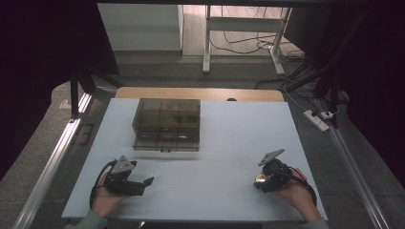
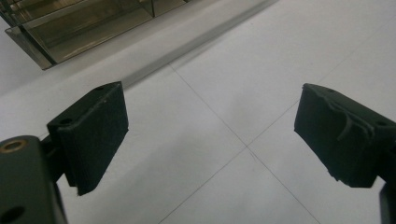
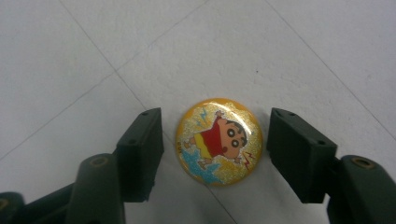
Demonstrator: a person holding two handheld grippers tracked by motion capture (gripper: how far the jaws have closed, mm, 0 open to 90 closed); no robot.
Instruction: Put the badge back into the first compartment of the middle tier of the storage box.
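Badge (image 3: 219, 141) between open right claw (image 3: 215, 156) jaws; smoked box (image 1: 166, 124) well apart

Round glittery yellow cartoon badge (image 3: 219, 141), flat on white table (image 3: 303, 51), between right gripper's (image 3: 215, 140) parted jaws
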